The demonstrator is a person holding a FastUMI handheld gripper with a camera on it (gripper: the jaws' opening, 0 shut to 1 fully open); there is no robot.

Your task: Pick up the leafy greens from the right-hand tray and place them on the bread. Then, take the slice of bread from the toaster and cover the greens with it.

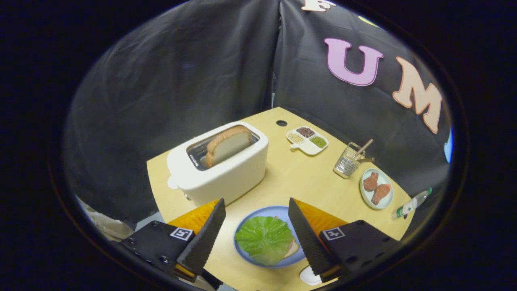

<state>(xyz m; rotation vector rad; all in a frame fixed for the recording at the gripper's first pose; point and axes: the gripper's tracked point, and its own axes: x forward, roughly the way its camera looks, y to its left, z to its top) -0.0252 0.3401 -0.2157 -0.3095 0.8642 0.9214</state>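
A green leaf (pixel 264 238) lies on a slice of bread (pixel 291 249) on the blue plate (pixel 258 214), right between my fingers. My gripper (pixel 256 206) hangs open above the plate with nothing held. Beyond the left finger stands a white toaster (pixel 220 171) with a slice of bread (pixel 227 145) sticking up out of its slot.
The wooden table (pixel 299 178) carries a divided dish of grains (pixel 307 140) at the back, a glass with sticks (pixel 348 163), and a pale plate with two brown meat pieces (pixel 376 188). A small bottle (pixel 412 203) lies at the table's right edge. A white object (pixel 309 277) peeks out below the right finger.
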